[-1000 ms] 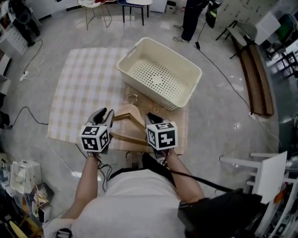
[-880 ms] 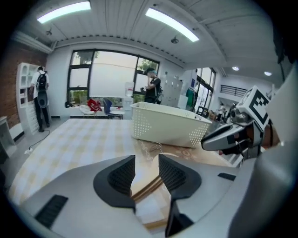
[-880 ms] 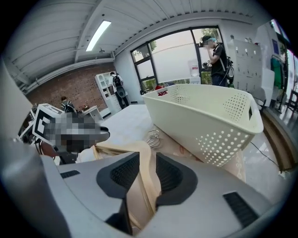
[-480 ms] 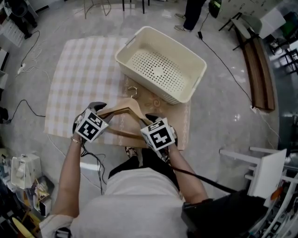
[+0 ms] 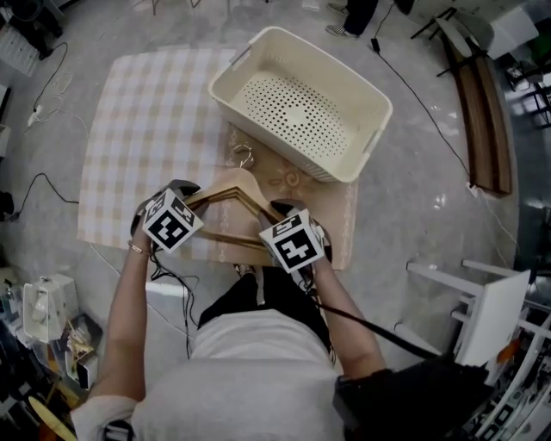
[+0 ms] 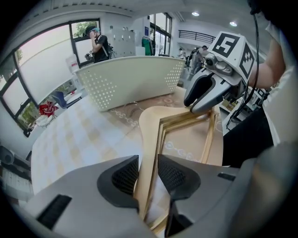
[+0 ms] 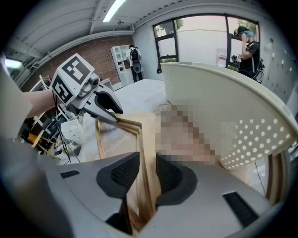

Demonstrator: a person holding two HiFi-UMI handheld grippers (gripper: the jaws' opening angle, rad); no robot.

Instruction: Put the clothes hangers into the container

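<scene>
A stack of wooden clothes hangers (image 5: 231, 185) lies on a beige patterned mat, its metal hooks (image 5: 245, 155) toward the cream perforated basket (image 5: 275, 142). My left gripper (image 5: 185, 194) straddles the stack's left arm (image 6: 153, 125). Its jaws have just been closing, and its pads (image 6: 125, 176) lie against the wood. My right gripper (image 5: 280, 211) sits on the right arm (image 7: 146, 130). Its jaws have just been opening from shut, and the stack now fills the gap between its pads (image 7: 170, 174). Each gripper shows in the other's view: the right gripper (image 6: 195, 104) and the left gripper (image 7: 116, 116).
The basket (image 6: 135, 79) stands empty just beyond the hangers, partly on a checkered cloth (image 5: 146, 112). Cables (image 5: 34, 185) trail on the floor at left. A white chair (image 5: 482, 310) stands at right and a wooden bench (image 5: 482, 112) at far right. A person's legs (image 5: 357, 13) show at the top.
Both grippers have come down from above the hangers onto the stack's two arms. The left one has rolled over, and both sets of jaws now hold the wood between them.
</scene>
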